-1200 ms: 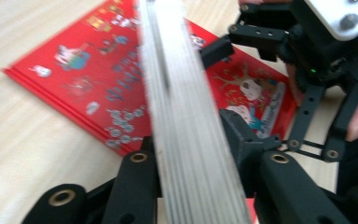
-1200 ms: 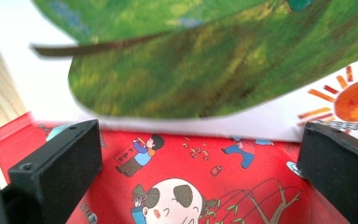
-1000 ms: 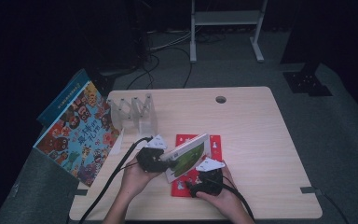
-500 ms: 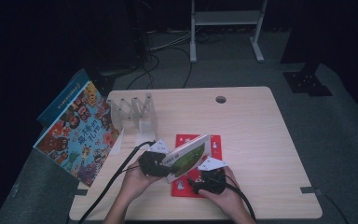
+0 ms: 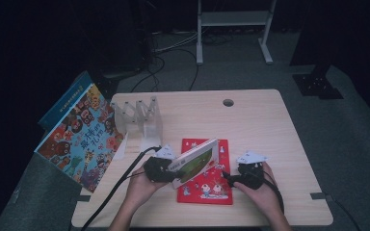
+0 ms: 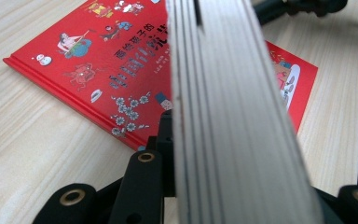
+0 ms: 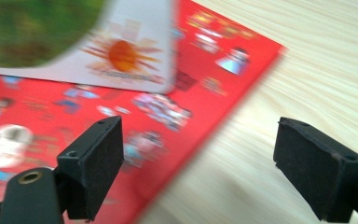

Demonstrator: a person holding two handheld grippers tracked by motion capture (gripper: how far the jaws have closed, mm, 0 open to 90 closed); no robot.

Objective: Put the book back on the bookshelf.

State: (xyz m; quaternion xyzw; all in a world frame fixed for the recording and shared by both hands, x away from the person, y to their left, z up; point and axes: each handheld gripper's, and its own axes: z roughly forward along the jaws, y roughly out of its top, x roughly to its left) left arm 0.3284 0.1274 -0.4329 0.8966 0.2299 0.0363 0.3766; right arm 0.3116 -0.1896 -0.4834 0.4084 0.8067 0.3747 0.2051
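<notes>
Left gripper [image 5: 160, 169], held in the person's left hand [image 5: 142, 185], is clamped on the thick white-edged board book with a green cover [image 5: 196, 161], which tilts up off the flat red picture book [image 5: 204, 185] lying on the pale wooden table [image 5: 270, 130]. Right gripper [image 7: 200, 163], jaws spread wide with nothing between them, hovers at the red book's right edge. Farther left on the table stand a clear plastic rack [image 5: 139, 115] and a large colourful illustrated book [image 5: 82, 137] overhanging the edge.
</notes>
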